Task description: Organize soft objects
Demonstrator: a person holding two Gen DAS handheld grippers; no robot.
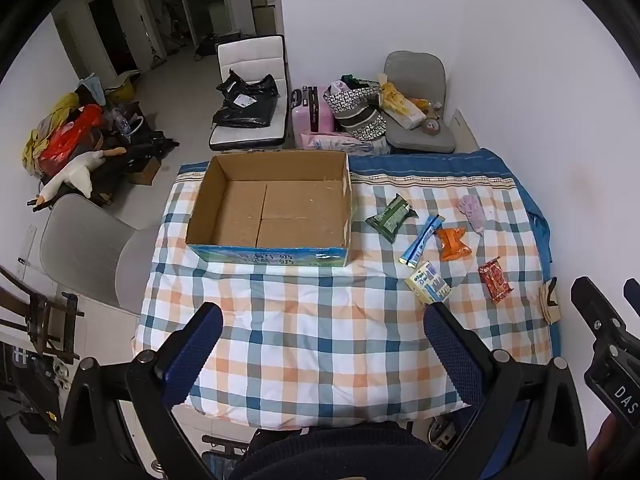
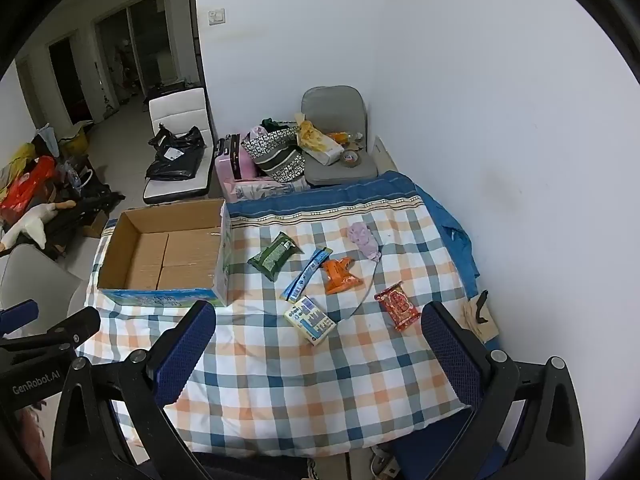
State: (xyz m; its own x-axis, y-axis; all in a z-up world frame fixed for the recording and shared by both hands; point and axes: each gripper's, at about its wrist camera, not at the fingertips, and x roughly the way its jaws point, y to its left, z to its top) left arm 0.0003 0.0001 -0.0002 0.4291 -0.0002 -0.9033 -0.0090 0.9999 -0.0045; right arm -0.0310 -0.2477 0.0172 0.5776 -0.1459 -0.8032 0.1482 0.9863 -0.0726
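An empty cardboard box (image 1: 269, 204) (image 2: 168, 254) stands on the checked quilt (image 1: 320, 332) (image 2: 304, 376). To its right lie a green packet (image 1: 391, 217) (image 2: 274, 256), a blue stick pack (image 1: 422, 240) (image 2: 306, 274), an orange packet (image 1: 452, 243) (image 2: 340, 275), a red packet (image 1: 496, 279) (image 2: 397, 305), a white-blue tissue pack (image 1: 429, 282) (image 2: 309, 320) and a pale purple soft thing (image 1: 472, 209) (image 2: 363, 240). My left gripper (image 1: 322, 334) is open and empty above the quilt's near part. My right gripper (image 2: 318, 330) is open and empty, near the tissue pack.
A white wall runs along the quilt's right side. Beyond the far edge stand a grey chair (image 1: 416, 100) with bags, a pink suitcase (image 1: 312, 114) and a white chair (image 1: 252, 92). A grey chair (image 1: 88, 248) stands to the left. A brown bag (image 2: 482, 316) hangs at the right edge.
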